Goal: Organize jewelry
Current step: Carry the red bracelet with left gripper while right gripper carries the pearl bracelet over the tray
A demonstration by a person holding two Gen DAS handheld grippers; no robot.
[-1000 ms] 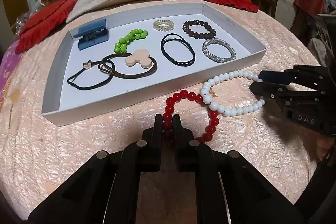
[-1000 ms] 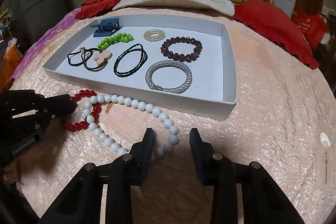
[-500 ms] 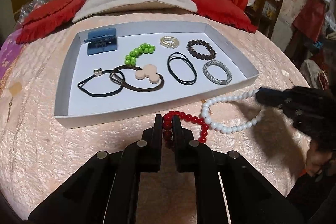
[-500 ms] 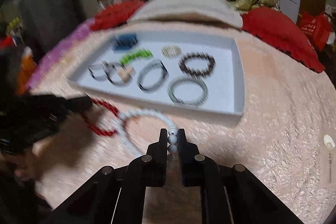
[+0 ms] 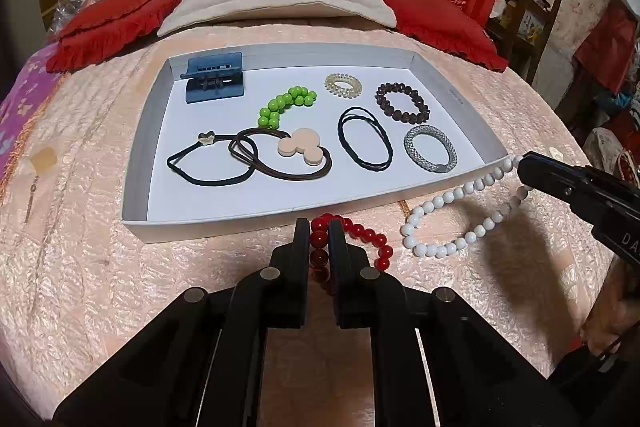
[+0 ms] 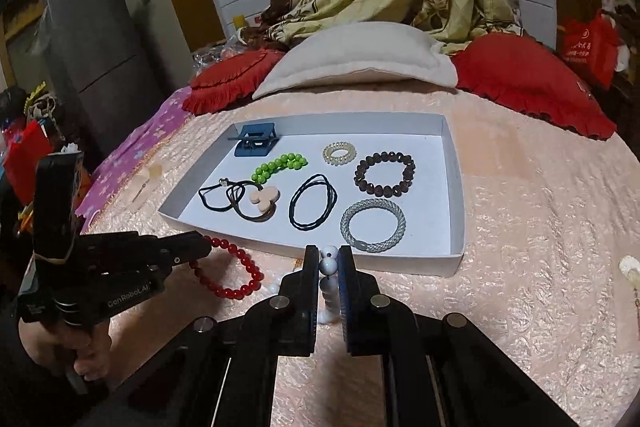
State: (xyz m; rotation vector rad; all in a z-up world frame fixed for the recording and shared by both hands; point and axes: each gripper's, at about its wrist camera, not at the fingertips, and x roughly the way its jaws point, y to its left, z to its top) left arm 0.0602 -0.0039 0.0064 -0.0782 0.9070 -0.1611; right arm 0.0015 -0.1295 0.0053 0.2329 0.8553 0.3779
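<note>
Jaws of the left gripper (image 5: 320, 247) pinch the red bead bracelet (image 5: 360, 239); those of the right gripper (image 6: 329, 267) pinch the white bead bracelet (image 5: 460, 219). Both loops hang just short of the near wall of the white tray (image 5: 224, 223), which lies straight ahead, its long side running left to right. Each bracelet's held beads are partly hidden by the fingers.

Red bead bracelet (image 5: 362, 241) and white bead bracelet (image 5: 452, 211) lie beside the tray (image 5: 136, 163).

Tray (image 5: 452, 99) right side free; low rim blocks front.
</note>
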